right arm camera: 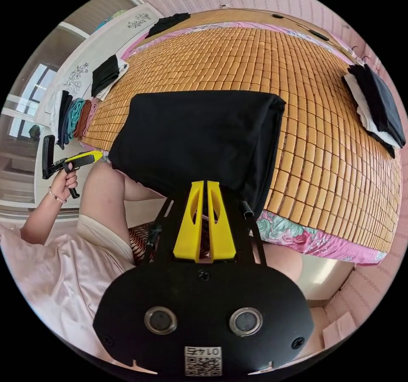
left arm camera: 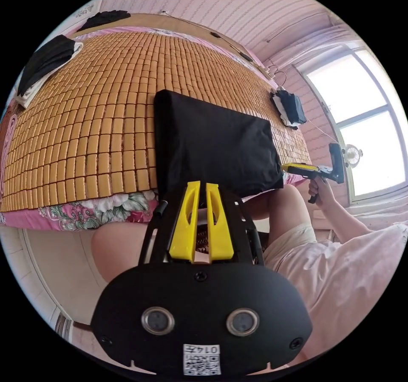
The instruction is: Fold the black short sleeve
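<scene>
The black short sleeve (left arm camera: 212, 144) (right arm camera: 195, 135) lies folded into a rectangle on the bamboo mat (left arm camera: 106, 114) (right arm camera: 318, 114), with its near edge hanging over the bed's front. In the left gripper view, my left gripper (left arm camera: 203, 183) is just in front of that edge, its yellow jaws together with nothing between them. My right gripper (right arm camera: 203, 182) is held the same way before the shirt in its own view. Each gripper also appears from the side in the other's view, in a hand off a near corner of the shirt: the right gripper (left arm camera: 284, 167) and the left gripper (right arm camera: 101, 154).
Folded stacks of clothes lie on the mat at the far left (left arm camera: 46, 61) (right arm camera: 108, 74) and at the right (left arm camera: 291, 108) (right arm camera: 376, 106), with a black garment at the back (left arm camera: 104, 16) (right arm camera: 168, 21). A floral sheet (left arm camera: 106, 207) edges the bed. The person's knees (left arm camera: 114, 246) are below it.
</scene>
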A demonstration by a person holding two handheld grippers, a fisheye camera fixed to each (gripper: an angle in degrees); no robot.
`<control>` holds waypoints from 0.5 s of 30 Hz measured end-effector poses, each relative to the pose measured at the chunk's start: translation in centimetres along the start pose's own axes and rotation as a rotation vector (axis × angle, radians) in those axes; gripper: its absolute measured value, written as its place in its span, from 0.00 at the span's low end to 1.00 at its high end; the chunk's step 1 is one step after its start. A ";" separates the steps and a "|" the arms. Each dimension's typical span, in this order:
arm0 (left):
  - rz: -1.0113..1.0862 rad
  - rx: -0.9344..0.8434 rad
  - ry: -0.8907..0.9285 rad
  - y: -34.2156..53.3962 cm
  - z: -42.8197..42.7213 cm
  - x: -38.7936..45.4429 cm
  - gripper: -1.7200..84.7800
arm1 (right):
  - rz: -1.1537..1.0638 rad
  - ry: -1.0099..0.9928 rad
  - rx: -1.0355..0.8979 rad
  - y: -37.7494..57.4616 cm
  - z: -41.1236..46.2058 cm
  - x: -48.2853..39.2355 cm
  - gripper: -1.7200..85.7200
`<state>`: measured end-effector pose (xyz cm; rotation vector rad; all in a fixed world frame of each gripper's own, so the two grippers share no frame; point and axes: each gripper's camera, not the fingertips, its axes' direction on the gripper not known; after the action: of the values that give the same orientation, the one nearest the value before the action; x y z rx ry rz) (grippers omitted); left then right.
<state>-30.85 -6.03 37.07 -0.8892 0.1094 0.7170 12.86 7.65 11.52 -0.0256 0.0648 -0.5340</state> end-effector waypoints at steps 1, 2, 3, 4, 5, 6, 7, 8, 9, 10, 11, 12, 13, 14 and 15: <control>0.025 -0.010 0.001 -0.2 0.5 0.8 0.05 | -0.042 0.010 -0.042 -1.1 1.1 -1.5 0.02; 0.069 -0.029 -0.004 -0.6 1.6 2.4 0.05 | -0.089 0.034 -0.083 -2.2 2.0 -3.0 0.02; 0.120 -0.046 -0.005 -1.0 2.7 4.1 0.04 | -0.113 0.054 -0.098 -2.8 2.4 -3.7 0.02; 0.146 -0.056 -0.006 -1.2 3.3 4.9 0.04 | -0.165 0.094 -0.119 -4.1 3.0 -5.2 0.02; 0.191 -0.074 -0.017 -1.5 4.4 6.6 0.03 | -0.213 0.133 -0.138 -5.6 3.5 -6.7 0.02; 0.234 -0.086 -0.023 -1.7 5.3 8.1 0.02 | -0.232 0.148 -0.145 -6.4 3.7 -7.3 0.02; 0.258 -0.088 -0.025 -1.9 5.7 8.8 0.02 | -0.272 0.171 -0.160 -8.2 4.2 -8.6 0.02; 0.298 -0.089 -0.035 -2.2 6.3 10.2 0.01 | -0.298 0.190 -0.179 -10.2 4.7 -9.7 0.02; 0.332 -0.086 -0.046 -2.5 6.8 11.3 0.01 | -0.312 0.197 -0.189 -11.3 5.0 -10.3 0.02; 0.347 -0.085 -0.051 -2.6 7.0 11.7 0.01 | -0.338 0.210 -0.210 -13.4 5.6 -11.4 0.02; 0.369 -0.085 -0.063 -2.9 7.4 12.5 0.01 | -0.360 0.235 -0.226 -15.4 6.3 -12.4 0.02; 0.386 -0.086 -0.079 -3.2 7.7 13.1 0.01 | -0.371 0.252 -0.237 -16.4 6.7 -12.9 0.02; 0.392 -0.086 -0.085 -3.4 7.8 13.3 0.01 | -0.392 0.291 -0.258 -18.1 7.6 -13.8 0.02; 0.401 -0.088 -0.095 -3.6 8.1 13.7 0.01 | -0.401 0.327 -0.278 -19.6 8.5 -14.6 0.02; 0.414 -0.089 -0.108 -3.8 8.4 14.1 0.01 | -0.401 0.338 -0.290 -20.2 9.0 -14.8 0.02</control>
<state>-19.43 6.02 39.74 -0.9210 0.1689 1.1621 -9.52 -2.16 22.15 -0.2356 0.4743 -0.9230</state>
